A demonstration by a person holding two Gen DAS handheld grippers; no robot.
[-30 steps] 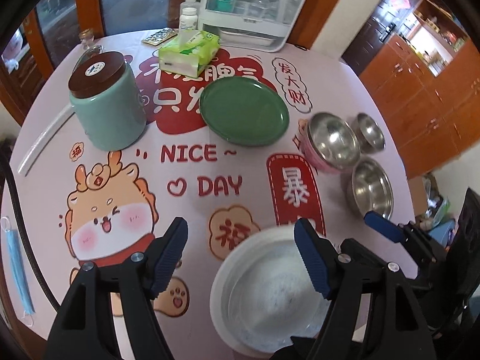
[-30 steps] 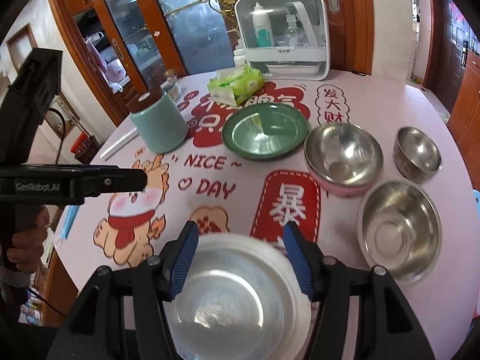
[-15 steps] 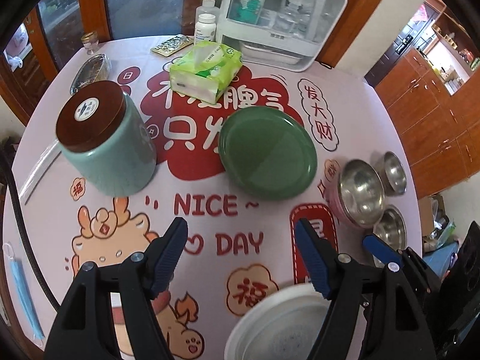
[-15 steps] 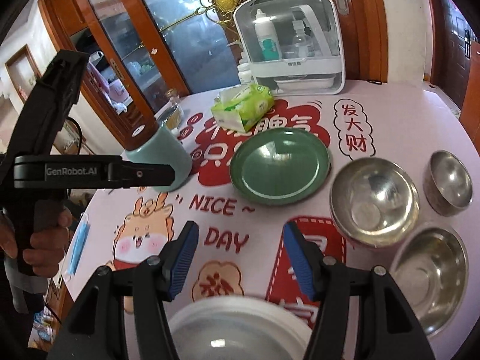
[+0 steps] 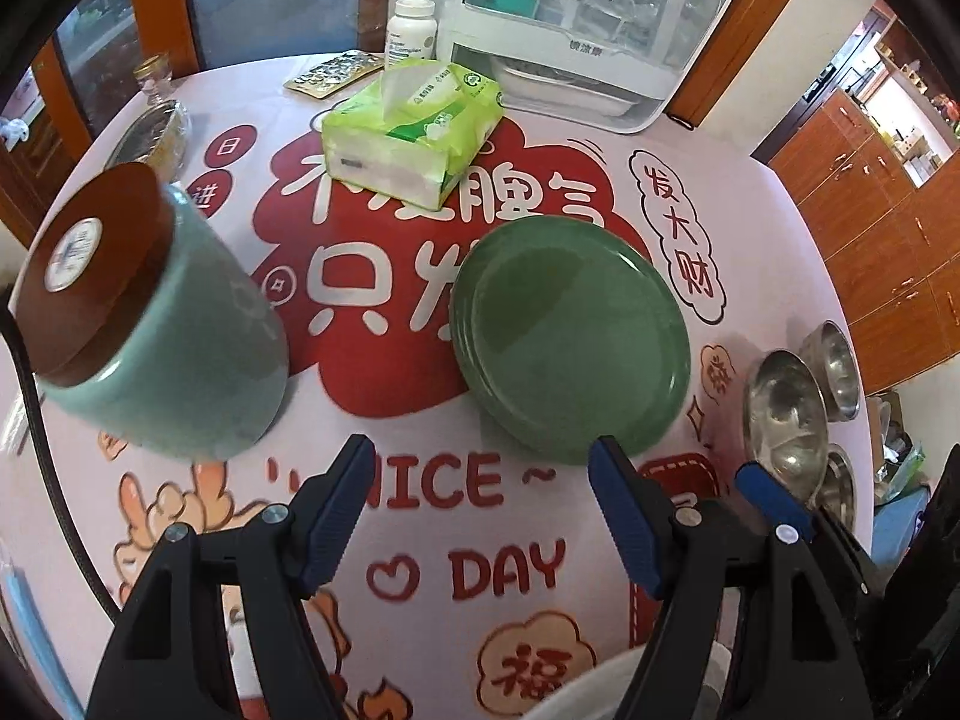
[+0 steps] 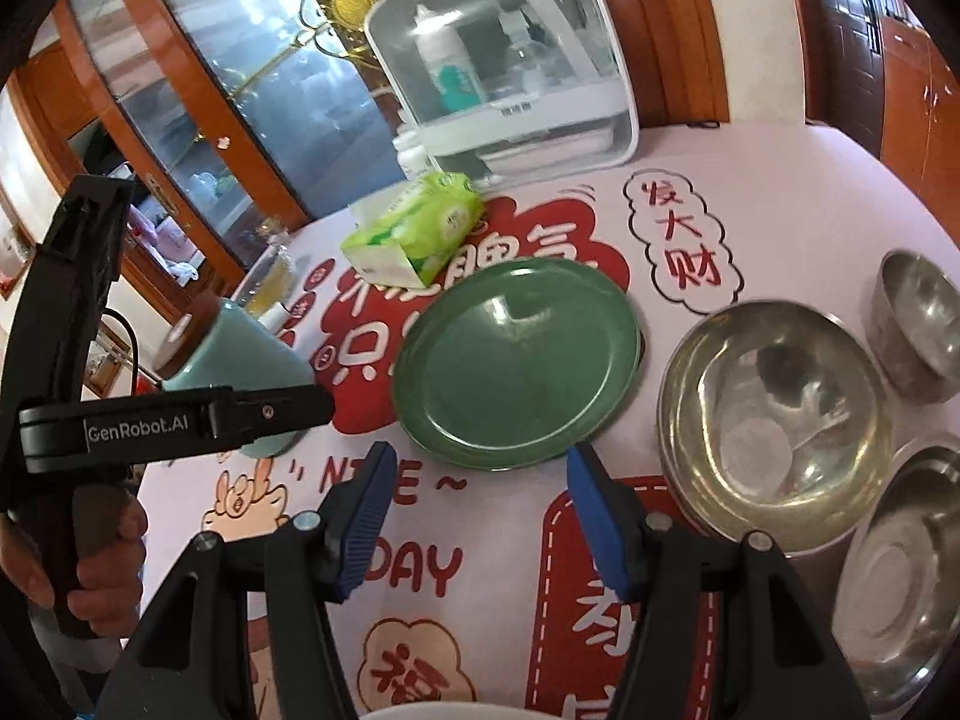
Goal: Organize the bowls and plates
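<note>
Two hand-held grippers above a round worktop (image 5: 780, 192) covered by a pink printed cloth. The left gripper (image 5: 480, 498) points steeply down at the cloth, its blue-padded fingers (image 5: 336, 510) spread apart with nothing between them; their tips frame the printed word "NICE". The right gripper (image 6: 477, 504) is angled down less steeply, fingers (image 6: 594, 516) likewise released and empty, tips just short of the near rim of the green plate (image 6: 516, 360). In the right wrist view the left gripper's black body crosses the frame's left side, held from below by a hand (image 6: 90, 564) wrapped round its grip.

The green plate lies flat near the worktop's middle. To its right stand three steel bowls: a large bowl (image 6: 774, 420), a small bowl (image 6: 918, 324) beyond it, and a third bowl (image 6: 900, 570) nearer the camera. A white dish rim (image 6: 432, 711) shows at the bottom edge, below the fingers. Left of the plate stands a teal jar (image 5: 174, 348) with a brown lid; behind the plate, a green tissue pack (image 5: 414, 126) and a white cabinet (image 5: 588, 24).
</note>
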